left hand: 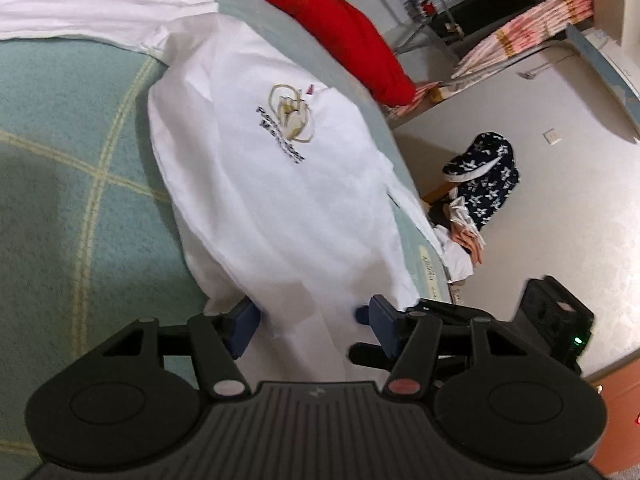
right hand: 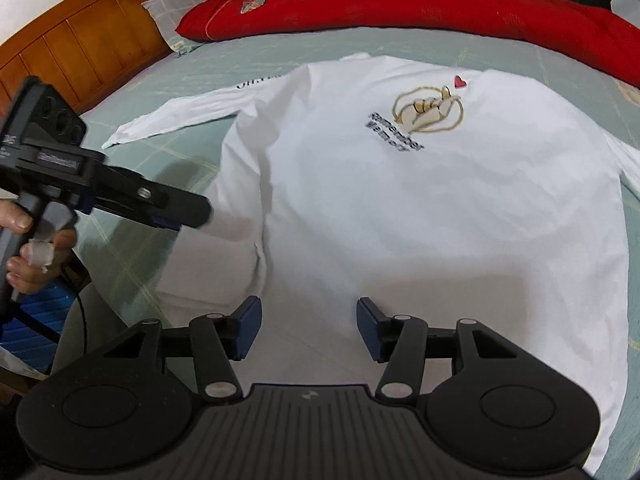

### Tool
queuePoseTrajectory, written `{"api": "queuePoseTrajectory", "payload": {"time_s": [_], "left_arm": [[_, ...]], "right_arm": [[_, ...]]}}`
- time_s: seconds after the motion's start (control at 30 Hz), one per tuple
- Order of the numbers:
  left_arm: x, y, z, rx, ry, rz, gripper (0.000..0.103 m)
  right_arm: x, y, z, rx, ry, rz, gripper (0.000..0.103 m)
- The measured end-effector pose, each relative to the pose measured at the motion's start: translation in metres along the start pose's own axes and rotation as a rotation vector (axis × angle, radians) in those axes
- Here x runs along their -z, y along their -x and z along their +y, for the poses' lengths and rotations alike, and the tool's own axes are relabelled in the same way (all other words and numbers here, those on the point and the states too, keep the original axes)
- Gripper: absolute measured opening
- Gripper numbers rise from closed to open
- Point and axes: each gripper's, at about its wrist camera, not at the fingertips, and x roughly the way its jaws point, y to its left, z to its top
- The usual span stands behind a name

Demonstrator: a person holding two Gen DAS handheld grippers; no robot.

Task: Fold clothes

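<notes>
The left gripper is seen at nine o'clock in the right wrist view, gripped by a hand; its fingers are spread around the hem of the white shirt; the shirt is spread on the green bed sheet; at six o'clock the right gripper is held with fingers apart over the hem; a red duvet is laid at twelve o'clock.

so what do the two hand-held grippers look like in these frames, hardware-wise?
Both match: black ribbed body, two round black discs, black linkage arms with silver pivot caps, dark blue pads on the fingers. The left hand-held gripper has one red cap and a black box with a green LED beside it. The right hand-held gripper has all-silver caps. A black cable hangs under the left one's grey handle.
</notes>
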Motion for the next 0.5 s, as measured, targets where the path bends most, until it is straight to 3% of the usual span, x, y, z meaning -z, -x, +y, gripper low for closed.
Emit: {"api": "queuePoseTrajectory", "payload": {"time_s": [0.37, 0.4, 0.47, 0.5], "left_arm": [[0.011, -0.022, 0.025, 0.023, 0.096, -0.039, 0.058], [0.013, -0.021, 0.026, 0.017, 0.098, -0.043, 0.055], [0.016, -0.02, 0.027, 0.006, 0.101, -0.051, 0.039], [0.017, -0.019, 0.028, 0.001, 0.103, -0.055, 0.025]], "right_arm": [[0.01, -0.012, -0.008, -0.028, -0.044, 0.007, 0.064], [0.01, -0.012, -0.009, -0.03, -0.045, 0.005, 0.064], [0.012, -0.013, -0.01, -0.035, -0.05, 0.0, 0.066], [0.012, -0.014, -0.011, -0.037, -0.054, -0.003, 0.066]]}}
